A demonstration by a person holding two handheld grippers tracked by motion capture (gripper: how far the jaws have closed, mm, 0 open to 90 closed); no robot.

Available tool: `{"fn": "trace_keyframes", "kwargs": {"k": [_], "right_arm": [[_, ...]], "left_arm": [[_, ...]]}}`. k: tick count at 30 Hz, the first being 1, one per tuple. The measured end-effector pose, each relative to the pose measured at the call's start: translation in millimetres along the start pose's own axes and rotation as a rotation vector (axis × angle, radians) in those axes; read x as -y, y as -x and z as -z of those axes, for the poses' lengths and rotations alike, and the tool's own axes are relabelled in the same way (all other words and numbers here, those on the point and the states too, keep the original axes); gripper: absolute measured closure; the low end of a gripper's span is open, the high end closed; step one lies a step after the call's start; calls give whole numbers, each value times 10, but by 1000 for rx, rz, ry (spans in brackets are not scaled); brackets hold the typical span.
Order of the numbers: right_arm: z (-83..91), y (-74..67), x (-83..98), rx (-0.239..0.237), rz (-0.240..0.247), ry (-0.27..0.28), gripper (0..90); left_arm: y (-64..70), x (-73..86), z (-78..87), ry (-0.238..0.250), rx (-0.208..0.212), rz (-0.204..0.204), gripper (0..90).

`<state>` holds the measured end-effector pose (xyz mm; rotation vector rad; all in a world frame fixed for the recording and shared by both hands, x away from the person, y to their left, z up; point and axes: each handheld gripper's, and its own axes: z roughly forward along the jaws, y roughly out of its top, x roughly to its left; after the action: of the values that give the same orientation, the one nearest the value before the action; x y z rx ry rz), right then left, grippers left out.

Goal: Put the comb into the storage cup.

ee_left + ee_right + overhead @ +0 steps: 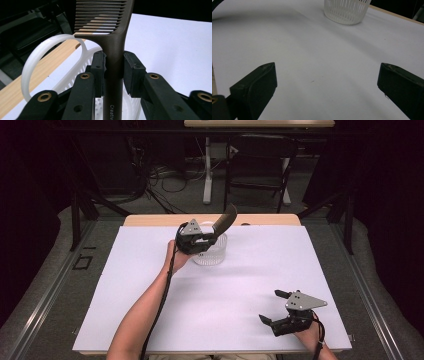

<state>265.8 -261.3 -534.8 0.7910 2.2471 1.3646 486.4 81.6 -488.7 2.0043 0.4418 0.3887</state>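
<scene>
A dark brown comb (225, 219) is held above a small white slotted basket (216, 257) at the far middle of the table. My left gripper (210, 239) is shut on the comb's handle, and the toothed end points up and away. In the left gripper view the handle (113, 65) runs between the two pads, with the basket's rim (40, 53) just below. My right gripper (270, 307) rests near the table's front right, open, with nothing between its jaws. From the right gripper view the basket (346, 10) stands far off on the white sheet.
A white sheet (215, 295) covers the table, with a wooden edge (150, 220) showing at the far side. Beyond the table are a folding chair (260, 165) and cables on the floor. Dark curtains flank both sides.
</scene>
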Motion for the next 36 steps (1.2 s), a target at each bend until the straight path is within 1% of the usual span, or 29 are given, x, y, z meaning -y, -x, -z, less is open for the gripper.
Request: {"fn": "trace_keyframes", "kwargs": {"k": [4, 6, 8, 10, 12, 15, 17, 20, 21, 24, 25, 29, 35, 36], "right_arm": [[-10, 15, 7, 2, -1, -1, 21], [-15, 16, 8, 3, 1, -5, 21], [-15, 15, 7, 2, 1, -5, 21], [-13, 15, 7, 4, 4, -3, 21], [-10, 14, 7, 4, 3, -1, 21], [-11, 15, 8, 3, 3, -3, 21], [-8, 14, 7, 3, 4, -2, 21], [-4, 14, 7, 2, 3, -2, 21], [-6, 15, 8, 2, 3, -2, 21], [-10, 14, 8, 0, 3, -2, 21], [-10, 15, 9, 0, 2, -3, 21], [-9, 19, 9, 2, 2, -3, 21], [-3, 19, 7, 3, 3, -3, 21], [-3, 19, 6, 4, 1, -3, 21]], "left_arm": [[-6, 11, -27, -23, 15, -7, 722], [-12, 21, -37, -28, 20, -2, 722], [-20, 32, -46, -28, 36, 7, 722], [-22, 37, -53, -40, 34, 1, 720], [-28, 47, -58, -40, 36, 6, 720], [-49, 60, -65, -45, 35, -1, 720], [-57, 73, -75, -49, 36, 1, 719], [-65, 89, -95, -72, 35, -8, 715], [-68, 91, -97, -70, 35, -8, 705], [-75, 82, -76, -48, 30, -11, 619], [-73, 76, -66, -43, 24, -6, 586], [-74, 50, -9, -36, 4, 3, 446], [-48, -11, 104, -23, -10, 21, 306], [-38, -22, 120, -19, -5, 27, 291]]}}
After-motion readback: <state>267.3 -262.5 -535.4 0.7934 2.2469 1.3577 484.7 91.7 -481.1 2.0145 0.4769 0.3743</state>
